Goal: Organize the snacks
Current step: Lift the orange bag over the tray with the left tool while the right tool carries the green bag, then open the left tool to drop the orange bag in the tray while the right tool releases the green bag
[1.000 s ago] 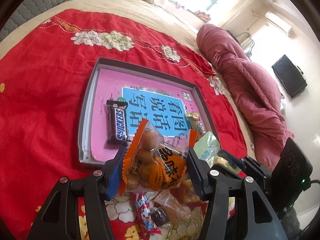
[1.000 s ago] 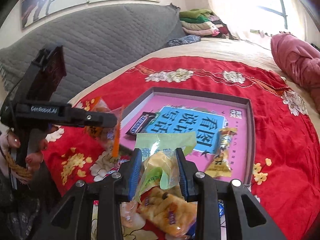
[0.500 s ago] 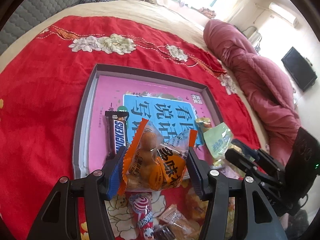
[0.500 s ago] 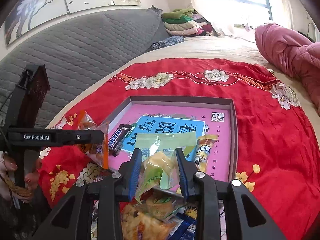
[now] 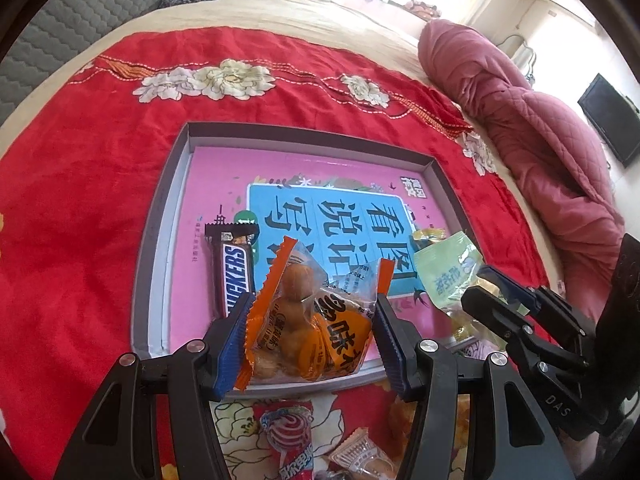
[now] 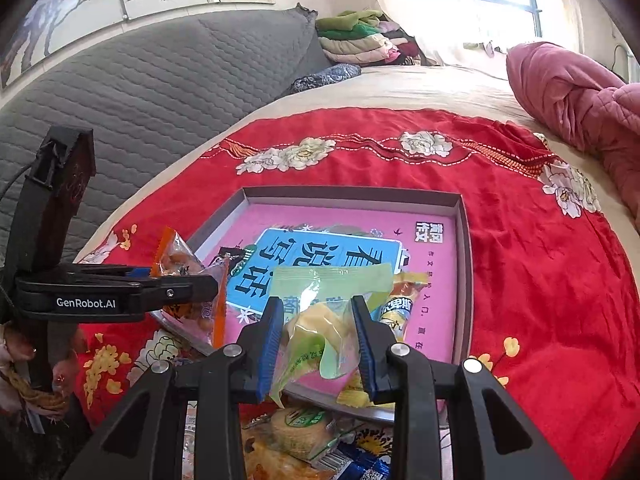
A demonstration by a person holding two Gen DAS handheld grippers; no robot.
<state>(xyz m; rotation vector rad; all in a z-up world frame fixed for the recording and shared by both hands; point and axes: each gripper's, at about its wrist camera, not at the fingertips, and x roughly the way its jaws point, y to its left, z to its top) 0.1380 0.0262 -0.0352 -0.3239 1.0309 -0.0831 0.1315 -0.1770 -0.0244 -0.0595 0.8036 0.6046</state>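
Pinched between the left gripper [image 5: 314,330] pads, an orange snack bag [image 5: 308,316] is held over the tray's [image 5: 160,216] near edge. A green packet [image 6: 320,332] is clamped by the right gripper [image 6: 318,344] above the tray. A Snickers bar [image 5: 232,272] lies inside.

Black left gripper [image 5: 311,334] frame, blue ribbed pads (silver screws).

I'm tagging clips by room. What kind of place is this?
Most likely a bedroom: snacks are sorted on a bed under a red floral blanket, against a grey quilted headboard, with folded clothes stacked behind.
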